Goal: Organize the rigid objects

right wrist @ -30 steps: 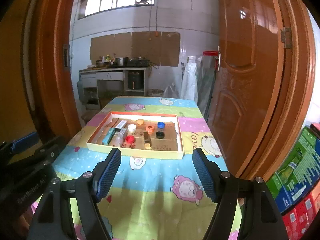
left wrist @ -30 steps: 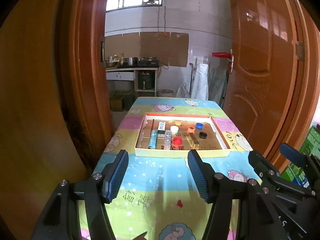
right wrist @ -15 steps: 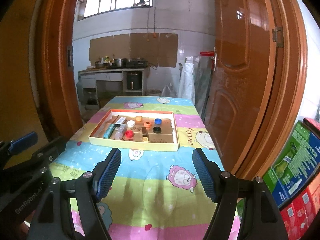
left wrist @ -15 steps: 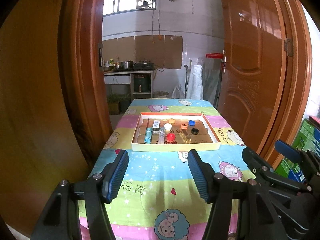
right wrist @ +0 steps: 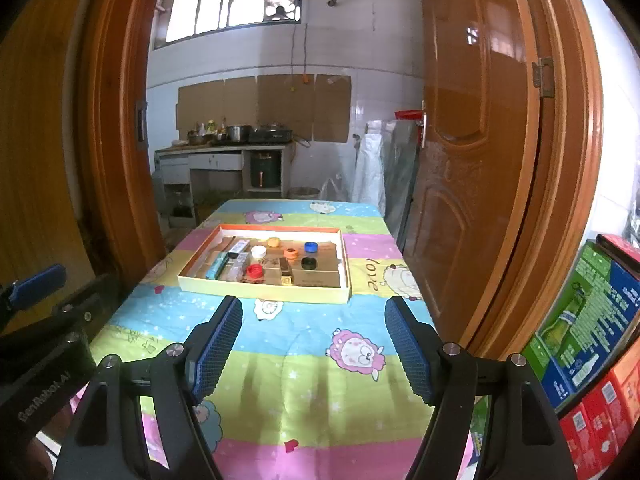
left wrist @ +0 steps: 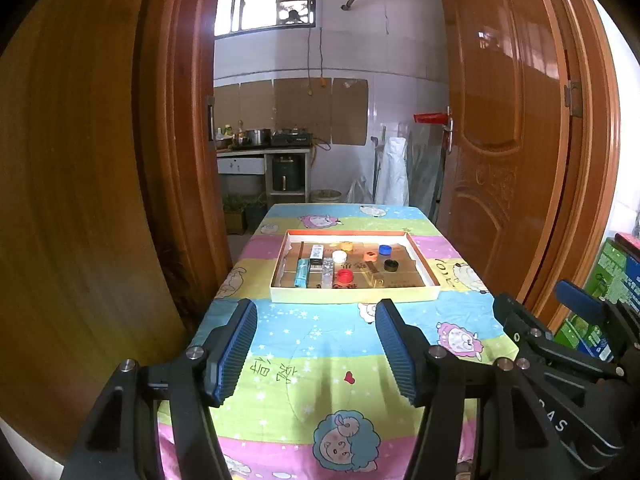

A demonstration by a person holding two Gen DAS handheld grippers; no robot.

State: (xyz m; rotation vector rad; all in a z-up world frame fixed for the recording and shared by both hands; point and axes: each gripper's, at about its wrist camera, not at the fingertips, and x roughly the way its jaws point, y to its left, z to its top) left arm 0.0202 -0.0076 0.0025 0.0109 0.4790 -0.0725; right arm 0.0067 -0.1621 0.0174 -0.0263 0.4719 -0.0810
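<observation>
Both claws, left claw (left wrist: 316, 344) and right claw (right wrist: 314, 344), gape empty above the table (left wrist: 320, 360); ahead, a tray (left wrist: 352, 294) holds seemingly bottle caps.

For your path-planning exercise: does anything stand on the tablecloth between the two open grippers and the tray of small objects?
Nothing visible does. Only bare tablecloth lies between the left gripper, the right gripper and the tray.
</observation>
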